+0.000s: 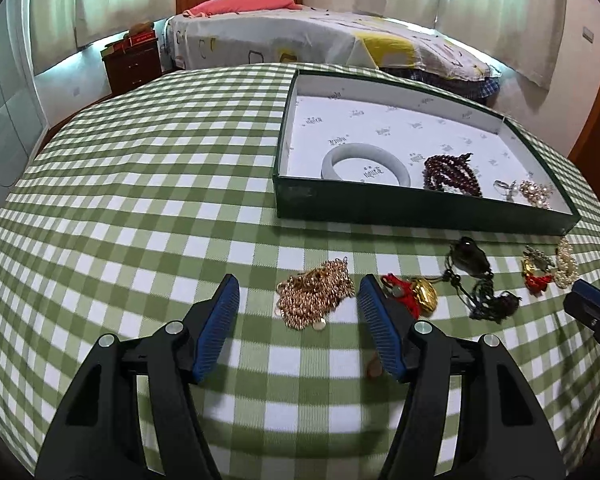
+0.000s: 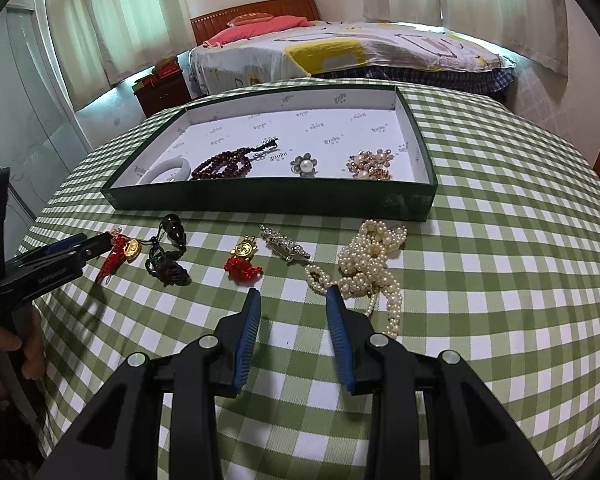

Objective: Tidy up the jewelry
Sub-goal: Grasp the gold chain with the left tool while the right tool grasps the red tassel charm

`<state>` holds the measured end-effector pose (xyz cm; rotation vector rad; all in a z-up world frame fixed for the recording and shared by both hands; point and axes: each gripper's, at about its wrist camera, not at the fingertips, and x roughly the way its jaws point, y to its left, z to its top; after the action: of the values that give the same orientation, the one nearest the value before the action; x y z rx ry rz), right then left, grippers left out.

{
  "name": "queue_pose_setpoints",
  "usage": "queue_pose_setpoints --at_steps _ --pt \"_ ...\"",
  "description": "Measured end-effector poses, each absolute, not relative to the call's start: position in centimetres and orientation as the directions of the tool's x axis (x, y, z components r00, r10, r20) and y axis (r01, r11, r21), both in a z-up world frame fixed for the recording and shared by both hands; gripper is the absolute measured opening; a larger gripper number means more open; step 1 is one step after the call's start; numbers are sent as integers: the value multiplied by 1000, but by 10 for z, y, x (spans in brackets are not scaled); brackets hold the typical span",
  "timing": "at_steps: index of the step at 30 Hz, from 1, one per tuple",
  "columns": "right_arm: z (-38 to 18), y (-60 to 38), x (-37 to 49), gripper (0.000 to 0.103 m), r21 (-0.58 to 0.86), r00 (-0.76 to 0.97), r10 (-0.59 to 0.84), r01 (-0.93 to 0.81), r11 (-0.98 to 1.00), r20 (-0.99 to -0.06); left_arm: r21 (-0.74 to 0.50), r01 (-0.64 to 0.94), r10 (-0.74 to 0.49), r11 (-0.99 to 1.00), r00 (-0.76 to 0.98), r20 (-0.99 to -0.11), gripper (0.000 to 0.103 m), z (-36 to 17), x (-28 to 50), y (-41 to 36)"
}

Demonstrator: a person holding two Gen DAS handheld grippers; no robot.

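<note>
A dark green box with a white lining holds a pale bangle, dark red beads, a pearl flower brooch and a gold-pearl cluster. On the checked cloth lie a gold chain heap, a red-tasselled gold charm, a dark cord pendant, a second red-gold charm, a silver brooch and a pearl necklace. My left gripper is open, straddling the chain. My right gripper is open, beside the pearls.
The table wears a green-and-white checked cloth. Behind it stand a bed with a pink pillow and a dark wooden nightstand. The right gripper's tip shows at the left wrist view's right edge.
</note>
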<state>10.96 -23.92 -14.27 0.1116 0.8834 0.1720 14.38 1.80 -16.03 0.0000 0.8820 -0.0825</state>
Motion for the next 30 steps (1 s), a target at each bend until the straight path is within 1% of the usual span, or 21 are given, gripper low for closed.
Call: queue_pose_setpoints --at_steps 1,3,4,5,6,8,16,21,30 --pt "-143 -239 110 35 168 622 195 -103 980 -758 -14 83 -63 996 633 -772 61 -161 145 15" --pt "-144 -240 111 35 168 621 194 -101 981 -759 -3 110 -73 994 640 -765 53 -161 144 11" --pt "-145 -240 111 35 168 620 194 -100 981 -760 1 119 -76 993 644 -762 45 -160 142 9" --pt "-146 -240 112 35 170 618 193 -98 981 -762 4 144 -91 990 649 -755 33 -160 140 6" --pt "-146 -240 113 35 171 617 194 -97 981 -763 11 159 -96 987 651 -753 24 -160 138 3" --pt "-147 -239 114 35 172 616 195 -97 980 -763 25 193 -110 981 655 -748 16 -160 135 -3" --pt "-145 -231 116 35 176 617 216 -125 976 -757 5 202 -130 979 650 -749 13 -159 129 0" --pt "-144 -218 123 35 172 617 236 -161 972 -751 -39 186 -152 982 644 -750 13 -157 126 9" --pt "-149 -205 134 34 146 607 232 -190 971 -760 -67 154 -152 986 649 -745 12 -153 124 22"
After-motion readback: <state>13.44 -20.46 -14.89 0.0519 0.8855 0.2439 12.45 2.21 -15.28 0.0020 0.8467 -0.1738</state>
